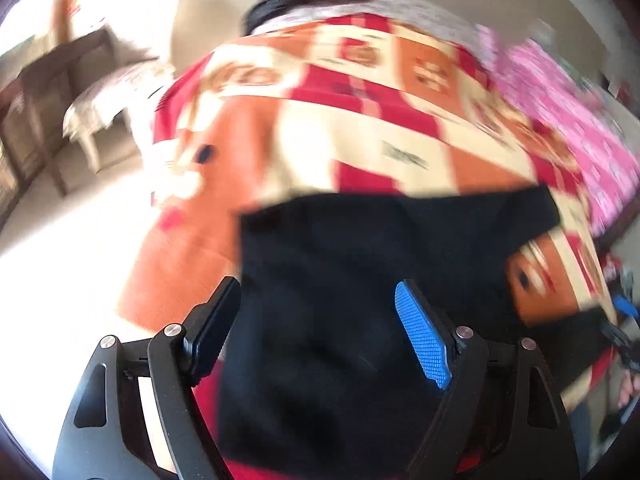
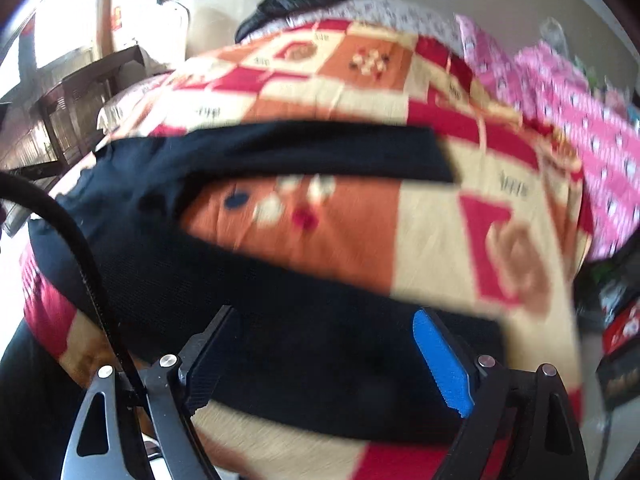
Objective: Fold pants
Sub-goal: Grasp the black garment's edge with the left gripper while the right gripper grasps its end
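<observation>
Nearest in the right wrist view: right gripper (image 2: 326, 356) with jaws spread wide, nothing pinched, hanging over the near leg of the black pants (image 2: 280, 312). Near leg running as a long band from the garment's body at the left edge of the bed toward its cut end just past the blue pad (image 2: 442, 364), close to the bed's near edge. Beyond it, a wedge of bare patchwork bedspread (image 2: 432, 216), then the second leg stretched the same way, its end further right. Long axis therefore crosswise to the gripper, legs splayed apart like a narrow V joined at the left.

Nearest in the left wrist view: left gripper (image 1: 320, 332) likewise spread, empty, above the broad dark body of the pants (image 1: 360, 280), whose far edge lies straight across the bedspread (image 1: 360, 120). Judged: left hand nearer the waist, right hand nearer the leg ends, so bringing one leg onto the other probably falls to a grasp along the near leg.

Split of the legs visible only from the right wrist. Right gripper's tip (image 1: 624, 308) at the bed's right side visible only from the left wrist. Farthest: pink cloth (image 2: 580, 100) and a dark heap (image 2: 292, 4) at the far edge.
</observation>
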The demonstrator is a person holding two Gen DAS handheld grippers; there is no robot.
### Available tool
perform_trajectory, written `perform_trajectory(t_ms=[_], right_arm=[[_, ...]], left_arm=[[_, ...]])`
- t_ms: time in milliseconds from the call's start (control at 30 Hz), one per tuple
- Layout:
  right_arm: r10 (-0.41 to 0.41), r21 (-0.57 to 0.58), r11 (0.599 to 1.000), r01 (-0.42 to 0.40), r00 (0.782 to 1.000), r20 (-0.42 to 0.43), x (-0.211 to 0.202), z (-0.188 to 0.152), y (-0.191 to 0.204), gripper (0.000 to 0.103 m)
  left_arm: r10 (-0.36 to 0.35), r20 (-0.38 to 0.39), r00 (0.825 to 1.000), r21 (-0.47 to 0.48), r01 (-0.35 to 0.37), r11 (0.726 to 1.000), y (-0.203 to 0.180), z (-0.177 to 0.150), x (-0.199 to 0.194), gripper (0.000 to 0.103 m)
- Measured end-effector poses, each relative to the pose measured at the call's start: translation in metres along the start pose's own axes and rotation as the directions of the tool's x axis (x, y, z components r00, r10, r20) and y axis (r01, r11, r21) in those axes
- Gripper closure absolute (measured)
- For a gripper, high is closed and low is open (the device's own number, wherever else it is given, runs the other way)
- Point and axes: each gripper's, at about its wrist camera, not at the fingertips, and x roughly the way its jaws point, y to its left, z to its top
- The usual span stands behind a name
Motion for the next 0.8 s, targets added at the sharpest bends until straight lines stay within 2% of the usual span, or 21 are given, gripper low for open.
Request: perform_trajectory(t_ms=[67,133,167,200,300,433,500,567,667,733,800], right_arm=[[0.004,0.006,1.000,-0.004,1.000,0.008,0.001,0.020,-0.016,0.015],[0.013,0.048,0.999,-0.013,1.000,-0.001,0.010,0.042,-0.041,0.015],[0.015,0.061,0.998,-0.015,1.000,-0.007,0.013,0.049,-0.049,0.015],[0.012,0.079,0.997,-0.010,1.000,-0.021,0.020,0.059,-0.060,0.015],[0.004,0.097,0.995,0.001,0.998,-0.056,0.034,0.076,-0.078,0.015],[0.020,0.141,0.990,-0.010,0.997,-0.068,0.045,0.090,-0.100,0.015],[0.016,0.161,0.987,-0.004,0.997,-0.069,0.049,0.094,-0.106,0.015],[0.014,0.189,0.982,-0.001,0.998,-0.065,0.052,0.098,-0.114,0.015],[0.025,0.240,0.971,-0.011,0.998,-0.057,0.055,0.100,-0.126,0.015],[0.024,0.266,0.964,-0.006,0.998,-0.064,0.059,0.100,-0.131,0.015],[0.026,0.278,0.961,-0.007,0.997,-0.067,0.060,0.100,-0.134,0.015]], left_arm=[[0.008,-0.077,0.997,-0.058,-0.013,0.998,0.030,0.030,0.033,0.022],[-0.058,-0.174,0.983,-0.111,0.039,0.993,0.048,0.050,0.066,0.022],[-0.084,-0.201,0.976,-0.143,0.055,0.988,0.058,0.058,0.081,0.022],[-0.083,-0.200,0.976,-0.154,0.053,0.987,0.065,0.064,0.092,0.022],[-0.034,-0.196,0.980,-0.083,0.018,0.996,0.066,0.073,0.110,0.022],[-0.072,-0.237,0.969,-0.031,0.066,0.997,0.055,0.068,0.125,0.022],[-0.087,-0.233,0.969,-0.015,0.086,0.996,0.048,0.066,0.126,0.033],[-0.100,-0.220,0.970,0.004,0.104,0.995,0.041,0.062,0.122,0.049],[-0.074,-0.210,0.975,0.076,0.092,0.993,0.031,0.056,0.123,0.053],[-0.080,-0.202,0.976,0.078,0.098,0.992,0.033,0.057,0.124,0.056],[-0.103,-0.204,0.974,0.056,0.117,0.992,0.038,0.057,0.123,0.069]])
